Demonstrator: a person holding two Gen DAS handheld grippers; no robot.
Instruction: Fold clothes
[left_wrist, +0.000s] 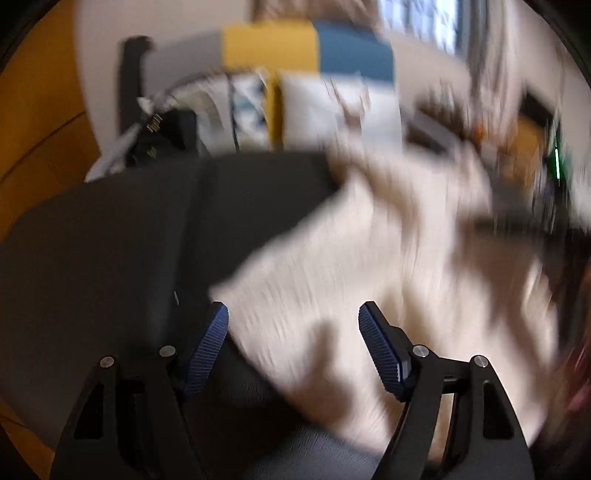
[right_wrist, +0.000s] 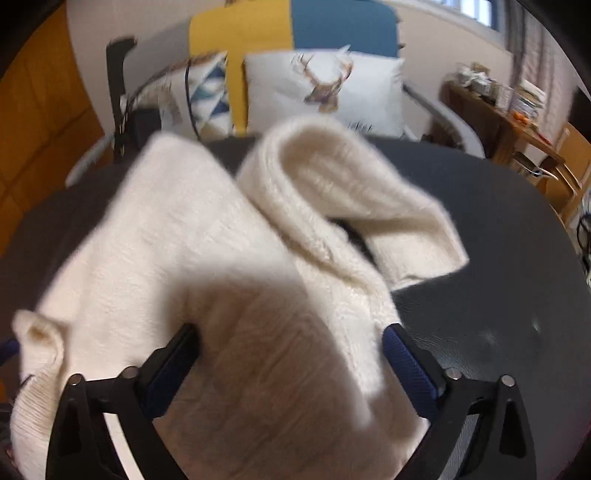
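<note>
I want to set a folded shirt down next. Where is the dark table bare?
Bare: the table's right side, beyond the cream sweater's looped sleeve, and its left part in the left wrist view. Crowded: the centre, under the sweater.

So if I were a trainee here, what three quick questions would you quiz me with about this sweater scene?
1. True or false: the right gripper is clamped shut on the cream sweater.
2. Multiple choice: the sweater lies on A) a dark table, B) a wooden floor, C) a blue chair.
3. Fill in: the white cushion behind the table bears a picture of a ____.

Key
1. False. Its jaws stand wide apart with sweater fabric between them. The left gripper is open too.
2. A.
3. Deer, with antlers.
</note>
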